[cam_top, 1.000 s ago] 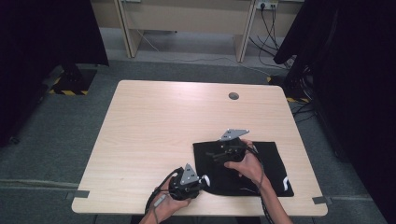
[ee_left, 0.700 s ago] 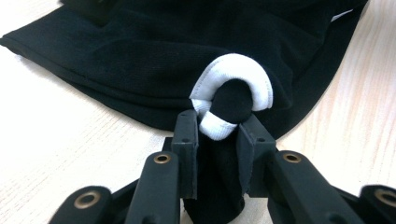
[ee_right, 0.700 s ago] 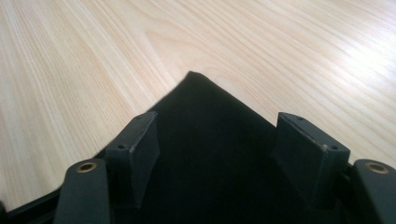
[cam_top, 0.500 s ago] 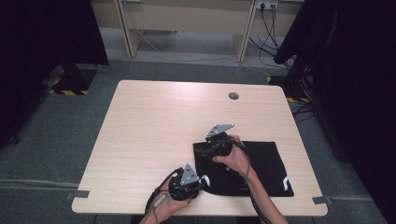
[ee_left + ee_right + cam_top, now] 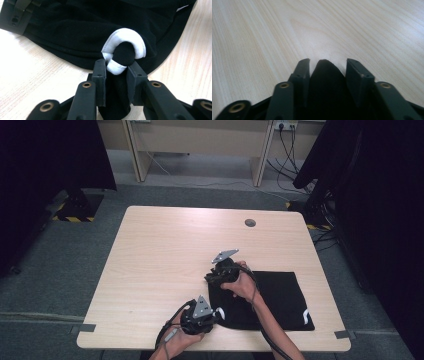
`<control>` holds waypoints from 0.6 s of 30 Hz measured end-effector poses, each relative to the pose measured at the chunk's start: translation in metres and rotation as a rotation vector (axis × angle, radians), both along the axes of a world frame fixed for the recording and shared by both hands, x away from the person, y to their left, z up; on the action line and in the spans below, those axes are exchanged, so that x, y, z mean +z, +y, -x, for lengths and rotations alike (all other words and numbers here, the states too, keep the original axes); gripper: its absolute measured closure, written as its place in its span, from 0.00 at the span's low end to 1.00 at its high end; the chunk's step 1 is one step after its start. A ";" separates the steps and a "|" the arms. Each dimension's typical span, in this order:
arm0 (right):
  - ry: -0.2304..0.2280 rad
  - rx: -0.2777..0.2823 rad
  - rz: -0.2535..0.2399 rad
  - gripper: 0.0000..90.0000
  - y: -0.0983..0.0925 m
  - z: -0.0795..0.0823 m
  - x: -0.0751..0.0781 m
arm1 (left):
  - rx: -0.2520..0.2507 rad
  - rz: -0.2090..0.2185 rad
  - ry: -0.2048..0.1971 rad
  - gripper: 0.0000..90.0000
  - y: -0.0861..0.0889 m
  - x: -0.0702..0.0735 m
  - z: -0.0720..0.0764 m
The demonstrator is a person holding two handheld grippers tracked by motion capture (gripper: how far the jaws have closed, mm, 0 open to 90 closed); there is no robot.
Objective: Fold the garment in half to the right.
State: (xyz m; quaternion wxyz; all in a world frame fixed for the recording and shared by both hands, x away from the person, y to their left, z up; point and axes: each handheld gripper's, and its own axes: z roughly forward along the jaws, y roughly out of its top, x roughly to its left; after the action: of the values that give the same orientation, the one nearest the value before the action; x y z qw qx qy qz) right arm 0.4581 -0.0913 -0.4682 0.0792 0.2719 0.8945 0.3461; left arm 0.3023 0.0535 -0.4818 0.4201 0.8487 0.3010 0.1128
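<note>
Black garment (image 5: pixel 75 32) pinched in left fingers (image 5: pixel 100 75), loose between closing right fingers (image 5: pixel 302 72).

The garment (image 5: pixel 270 300) is black with a white cuff (image 5: pixel 124 45), the table (image 5: pixel 165 265) is pale wood with fine grain lines, both grippers are black, and the floor (image 5: pixel 50 285) is grey.

- The garment (image 5: pixel 270 300) lies on the table (image 5: pixel 165 255), toward its near right corner.
- The left gripper (image 5: pixel 206 312) sits at the garment's near left corner.
- The right gripper (image 5: pixel 216 277) sits at its far left corner, beyond the left gripper.
- A cable port (image 5: pixel 250 223) lies near the table's far edge.
</note>
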 end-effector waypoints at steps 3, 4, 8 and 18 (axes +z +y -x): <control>-0.016 0.007 0.005 0.78 0.000 0.001 0.000 | 0.001 0.008 0.008 0.81 0.001 0.000 -0.001; -0.019 0.011 0.005 0.81 0.000 0.002 0.000 | 0.002 0.007 0.009 0.82 0.001 0.000 -0.001; -0.021 0.016 -0.006 0.89 -0.001 0.002 0.001 | -0.001 -0.001 -0.008 0.87 0.003 0.003 0.000; -0.056 0.013 -0.122 0.92 -0.006 0.002 0.032 | -0.014 0.037 -0.059 0.89 0.017 0.034 0.000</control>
State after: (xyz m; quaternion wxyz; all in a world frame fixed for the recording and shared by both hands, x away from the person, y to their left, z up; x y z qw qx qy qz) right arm 0.4557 -0.0976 -0.4364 0.0851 0.2608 0.8709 0.4077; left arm 0.3022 0.0709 -0.4480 0.4453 0.8392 0.2843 0.1291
